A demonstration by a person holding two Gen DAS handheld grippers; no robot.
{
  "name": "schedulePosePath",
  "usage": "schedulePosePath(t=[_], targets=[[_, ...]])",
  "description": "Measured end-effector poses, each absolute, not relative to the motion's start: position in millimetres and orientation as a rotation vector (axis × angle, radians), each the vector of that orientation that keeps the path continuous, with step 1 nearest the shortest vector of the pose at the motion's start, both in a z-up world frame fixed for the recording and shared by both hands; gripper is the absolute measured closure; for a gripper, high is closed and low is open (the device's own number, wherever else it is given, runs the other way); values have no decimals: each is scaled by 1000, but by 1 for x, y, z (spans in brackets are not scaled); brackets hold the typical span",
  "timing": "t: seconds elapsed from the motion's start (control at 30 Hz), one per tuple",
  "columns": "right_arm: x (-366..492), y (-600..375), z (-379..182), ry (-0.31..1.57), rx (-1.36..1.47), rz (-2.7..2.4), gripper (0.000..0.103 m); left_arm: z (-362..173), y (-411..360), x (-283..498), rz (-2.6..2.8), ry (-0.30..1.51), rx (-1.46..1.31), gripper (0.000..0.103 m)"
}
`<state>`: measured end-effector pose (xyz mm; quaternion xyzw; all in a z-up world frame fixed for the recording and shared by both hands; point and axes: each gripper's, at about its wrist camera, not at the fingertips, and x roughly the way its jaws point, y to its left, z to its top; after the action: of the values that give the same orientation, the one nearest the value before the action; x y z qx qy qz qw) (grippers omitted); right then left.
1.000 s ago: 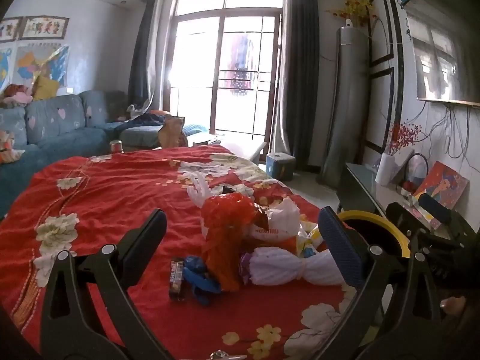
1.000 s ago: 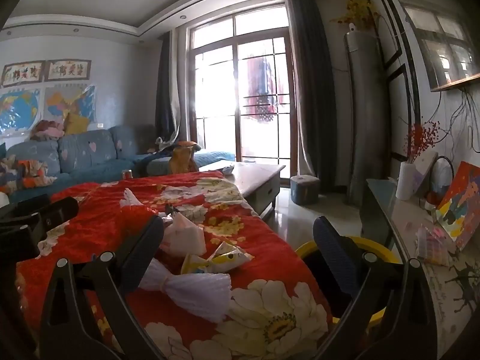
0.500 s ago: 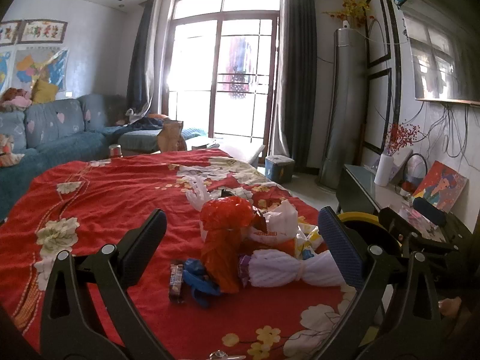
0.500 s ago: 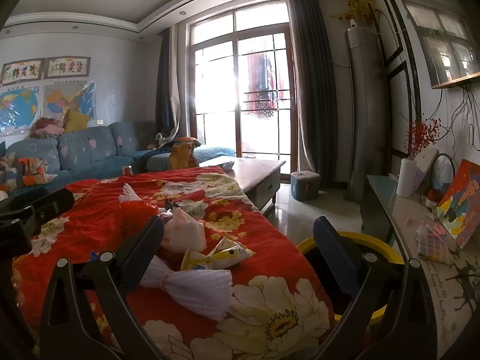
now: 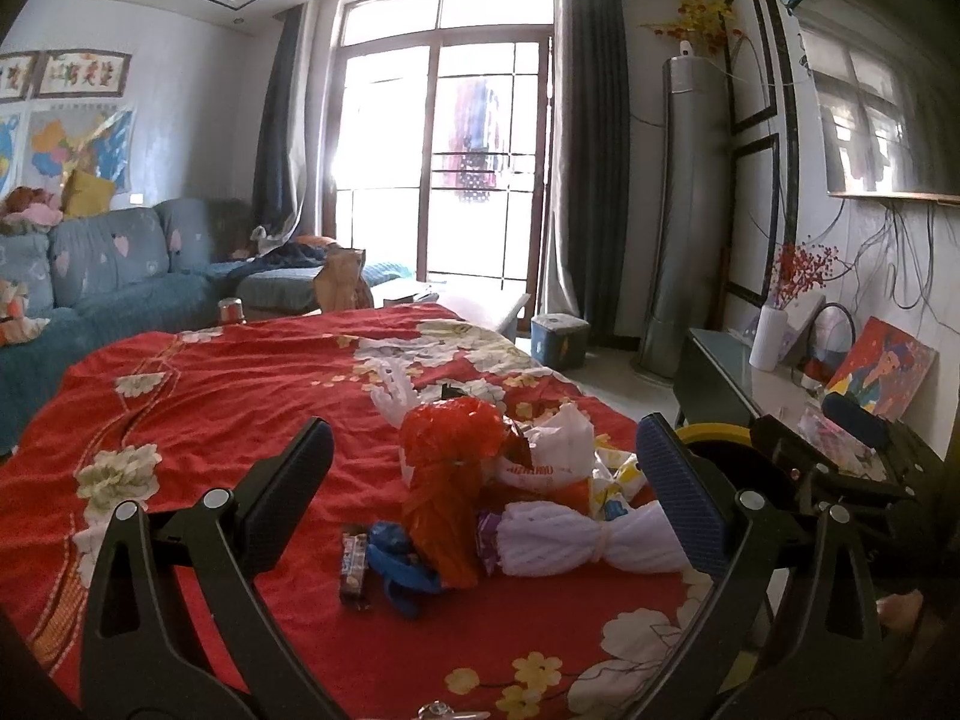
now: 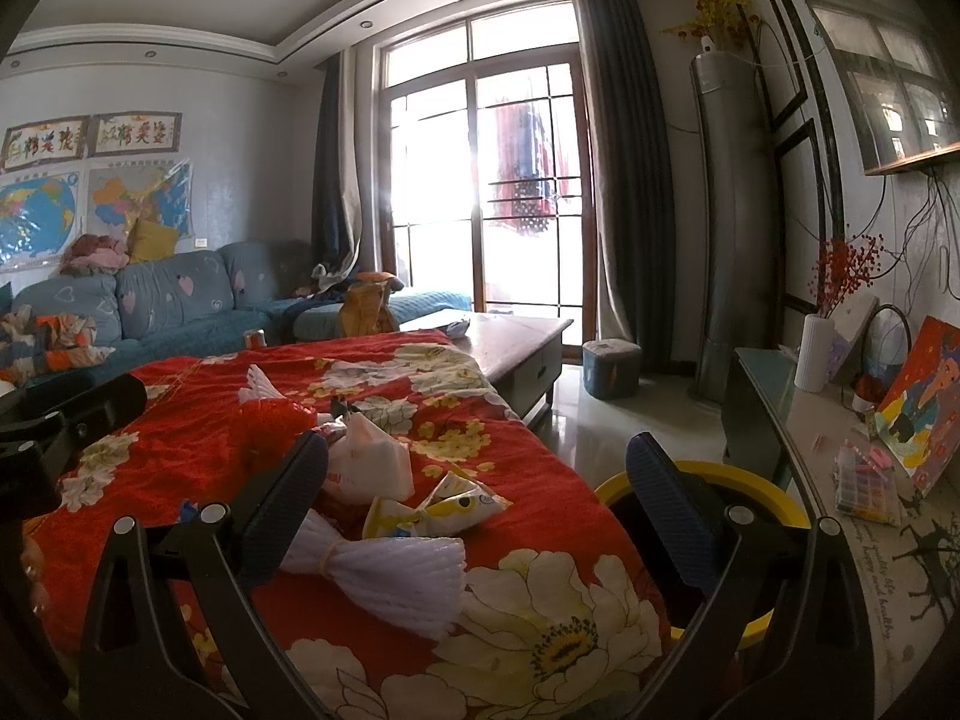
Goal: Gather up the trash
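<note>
Barely moved since a second ago: both views lifted and pulled back a touch, trash pile unchanged on the table. Left tongs (image 5: 480,480) spread wide, empty, framing the pile. Right tongs (image 6: 477,480) also spread wide, empty, hovering over the table edge.

Trash sits clustered on the red floral tablecloth (image 5: 198,396): crumpled red plastic bag (image 5: 450,480) dead centre, white plastic bag (image 5: 555,450) at its 3 o'clock, white foam fruit net (image 5: 588,540) at 4 o'clock, blue wrapper (image 5: 396,558) and dark candy bar wrapper (image 5: 353,561) at 7–8 o'clock. Yellow snack packet (image 6: 438,510) just beyond the foam net in the right view. Yellow-rimmed bin (image 6: 750,486) off the table edge at 3 o'clock, partly hidden behind the right finger.

Risks, judged from layout:
- Pieces touching and overlapping; closing on the red bag likely drags neighbours, dropped mid-carry.
- Film and foam compress, could slip out of the pads.
- Low pinch on flat wrappers could snag the cloth and shift everything.
- Right tongs close to left tongs' path to the bin; possible clash.
- Light pieces may miss the bin opening if released high.
</note>
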<state>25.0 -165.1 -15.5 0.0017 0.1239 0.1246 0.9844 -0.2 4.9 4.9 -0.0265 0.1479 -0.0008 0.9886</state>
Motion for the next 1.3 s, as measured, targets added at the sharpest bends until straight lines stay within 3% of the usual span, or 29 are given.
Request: schedulePosePath(t=[1.3], targets=[[33, -147, -26, 336, -25, 393, 6, -1, 22, 7, 6, 332, -84, 10]])
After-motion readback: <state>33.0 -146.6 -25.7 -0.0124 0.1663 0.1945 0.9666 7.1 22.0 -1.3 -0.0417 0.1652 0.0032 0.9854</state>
